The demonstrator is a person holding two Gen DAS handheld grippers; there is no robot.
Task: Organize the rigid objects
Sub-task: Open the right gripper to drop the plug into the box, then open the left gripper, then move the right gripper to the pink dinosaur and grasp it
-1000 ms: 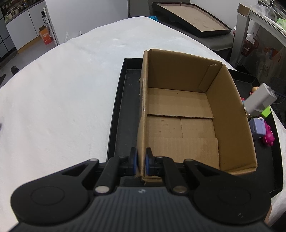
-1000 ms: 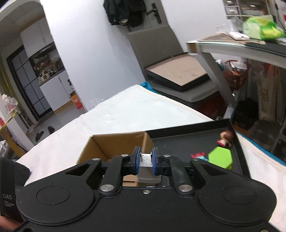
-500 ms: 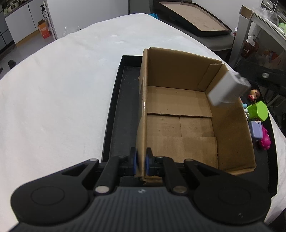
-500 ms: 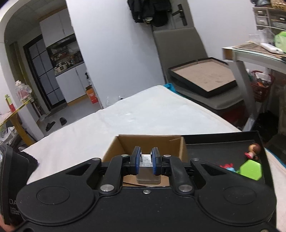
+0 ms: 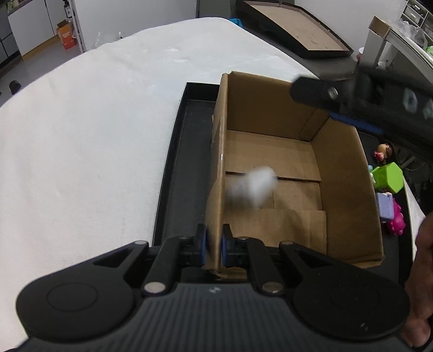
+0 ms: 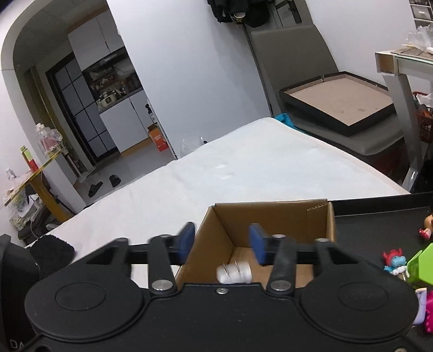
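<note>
Clamping the cardboard box (image 5: 270, 162) wall, left gripper (image 5: 213, 243) jaws are pinched on it. Right gripper (image 6: 222, 241) jaws have just been opening, nothing between them. White block (image 5: 254, 185) sits inside the box, too blurred for detail.

No readable text (labels too blurred).

A white cloth (image 6: 270, 168) covers the counter. Beyond its far edge a grey chair (image 6: 295, 56) stands against the wall, with a shallow black tray (image 6: 338, 103) lined in brown on its seat. Dark clothes (image 6: 235, 10) hang above it. To the left an arched doorway opens on white cabinets (image 6: 121, 127), an orange box (image 6: 158, 139) on the floor, and slippers (image 6: 104, 184). A glass bottle (image 6: 48, 140) stands on a yellow side table (image 6: 40, 168). A grey desk (image 6: 406, 70) stands at the right.
</note>
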